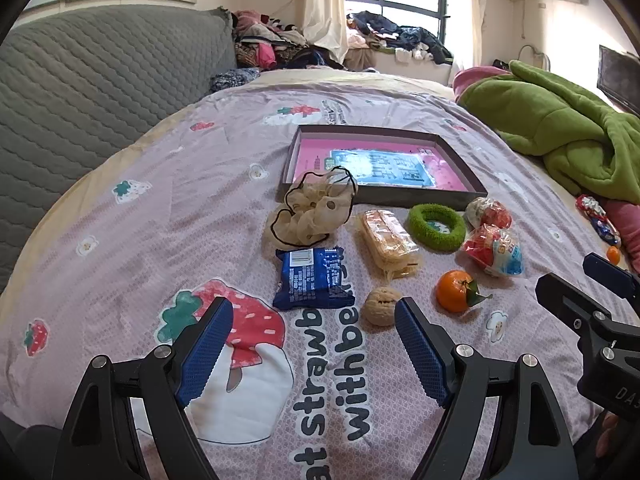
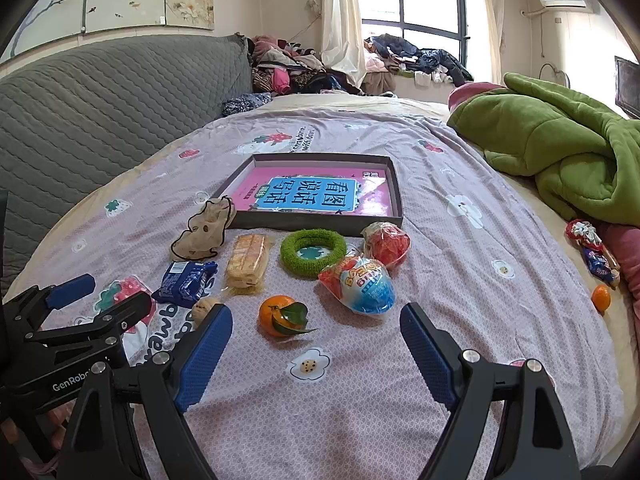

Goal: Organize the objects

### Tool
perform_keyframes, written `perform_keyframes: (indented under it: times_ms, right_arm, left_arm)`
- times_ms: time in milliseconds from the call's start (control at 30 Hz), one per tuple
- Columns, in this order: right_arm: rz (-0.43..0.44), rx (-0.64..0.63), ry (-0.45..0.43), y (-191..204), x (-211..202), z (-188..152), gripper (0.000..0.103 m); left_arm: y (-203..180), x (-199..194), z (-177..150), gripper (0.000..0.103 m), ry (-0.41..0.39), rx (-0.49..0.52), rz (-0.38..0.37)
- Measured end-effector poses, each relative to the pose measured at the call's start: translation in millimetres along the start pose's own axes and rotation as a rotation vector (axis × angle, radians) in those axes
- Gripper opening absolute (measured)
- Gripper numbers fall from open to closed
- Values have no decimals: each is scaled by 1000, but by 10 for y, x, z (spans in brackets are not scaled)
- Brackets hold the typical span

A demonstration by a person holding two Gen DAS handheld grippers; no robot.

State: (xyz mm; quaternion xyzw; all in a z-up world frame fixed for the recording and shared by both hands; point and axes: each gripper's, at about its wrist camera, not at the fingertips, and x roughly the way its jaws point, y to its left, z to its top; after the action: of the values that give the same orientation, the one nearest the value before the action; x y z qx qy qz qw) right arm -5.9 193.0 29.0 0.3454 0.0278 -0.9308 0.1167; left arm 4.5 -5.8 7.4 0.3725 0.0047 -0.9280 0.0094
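Note:
On the strawberry-print bedspread lie a beige scrunchie (image 1: 312, 210), a blue snack packet (image 1: 314, 278), a wrapped cake (image 1: 388, 240), a green ring (image 1: 436, 226), a walnut (image 1: 380, 306), a tangerine (image 1: 456, 290) and two wrapped toy eggs (image 1: 494, 250). Behind them sits a shallow dark box (image 1: 384, 160) with a pink book inside. My left gripper (image 1: 314, 316) hovers open just short of the walnut and the blue packet. My right gripper (image 2: 316, 324) is open, with the tangerine (image 2: 280, 316) and the egg (image 2: 362, 284) just beyond its tips. Nothing is held.
A green blanket (image 2: 560, 148) is bunched on the right. A second tangerine (image 2: 601, 298) and wrapped sweets (image 2: 592, 254) lie near it. A grey quilted headboard (image 1: 100, 92) runs along the left. Clothes are piled by the window at the back.

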Motion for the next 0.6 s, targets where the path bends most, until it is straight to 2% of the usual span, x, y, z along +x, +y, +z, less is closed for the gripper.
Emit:
perform_keyframes:
  times_ms: [367,600]
  right_arm:
    - [-6,-11,-26,15,-84,100,85]
    - [-4,-19,-51,-5,-158,298,85]
  left_arm:
    - [-15,-90,33,84,-27,23,25]
    - [0,-192,222,84,-46,25,7]
